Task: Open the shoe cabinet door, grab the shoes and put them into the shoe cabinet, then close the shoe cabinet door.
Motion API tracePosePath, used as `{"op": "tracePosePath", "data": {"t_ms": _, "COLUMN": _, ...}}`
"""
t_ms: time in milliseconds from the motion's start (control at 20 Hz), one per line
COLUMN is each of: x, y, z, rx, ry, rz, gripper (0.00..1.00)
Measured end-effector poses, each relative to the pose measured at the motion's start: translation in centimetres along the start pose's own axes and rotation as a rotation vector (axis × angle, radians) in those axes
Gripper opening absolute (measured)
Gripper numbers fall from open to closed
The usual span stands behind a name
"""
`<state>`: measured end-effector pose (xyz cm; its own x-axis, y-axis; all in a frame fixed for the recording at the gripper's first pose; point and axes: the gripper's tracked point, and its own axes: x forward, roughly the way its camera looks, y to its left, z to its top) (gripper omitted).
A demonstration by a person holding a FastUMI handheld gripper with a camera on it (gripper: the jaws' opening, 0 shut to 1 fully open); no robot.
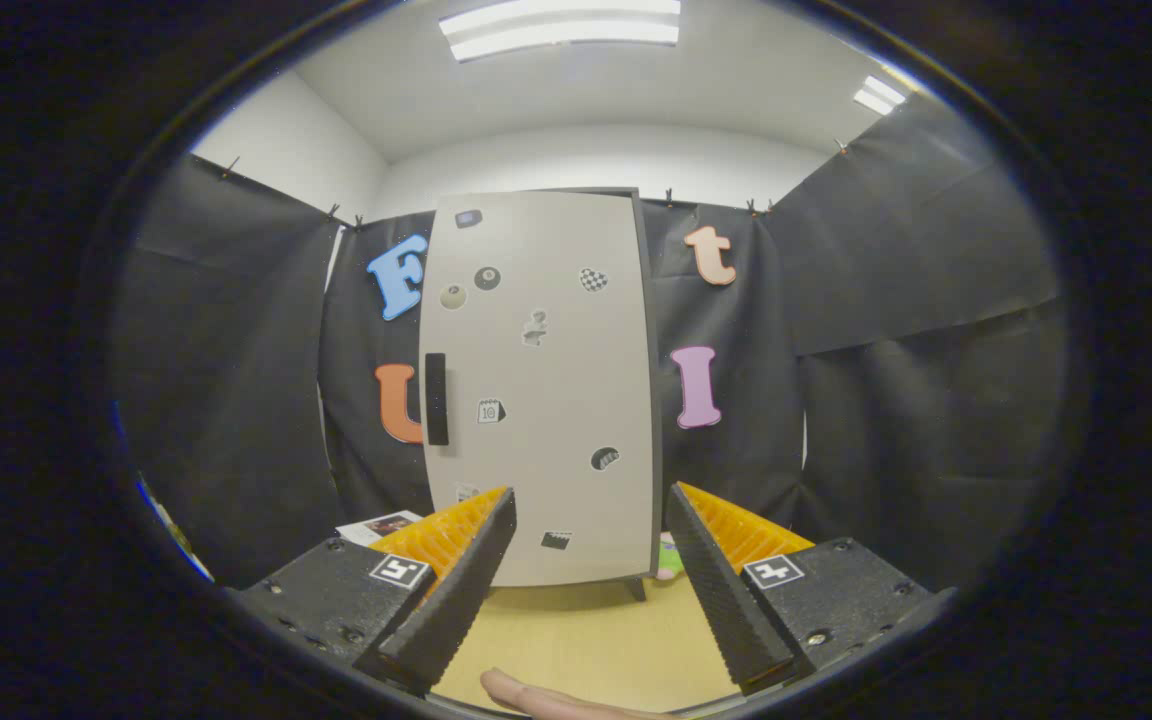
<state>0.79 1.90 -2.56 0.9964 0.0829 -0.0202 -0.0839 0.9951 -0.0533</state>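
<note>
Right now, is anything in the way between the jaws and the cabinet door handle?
Nothing visible blocks it. The gripper is open and holds nothing. The closed cabinet door stands beyond it across bare floor, with the dark handle on the door's left edge. A fingertip pokes in below the jaws.

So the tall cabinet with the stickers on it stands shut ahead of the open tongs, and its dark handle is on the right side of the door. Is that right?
Not quite. In the gripper view the dark handle sits on the left side of the door, not the right. The rest holds: the cabinet, its door covered in stickers, stands shut ahead of the tongs, whose fingers are spread open with nothing between them.
</note>
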Motion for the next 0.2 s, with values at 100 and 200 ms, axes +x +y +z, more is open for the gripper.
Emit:
{"op": "tracePosePath", "data": {"t_ms": 100, "x": -0.17, "y": 0.28, "z": -0.06, "rx": 0.001, "ry": -0.001, "rz": 0.01, "gripper": 0.99}}
{"op": "tracePosePath", "data": {"t_ms": 200, "x": -0.32, "y": 0.47, "z": -0.03, "rx": 0.0, "ry": -0.004, "rz": 0.018, "gripper": 0.99}}
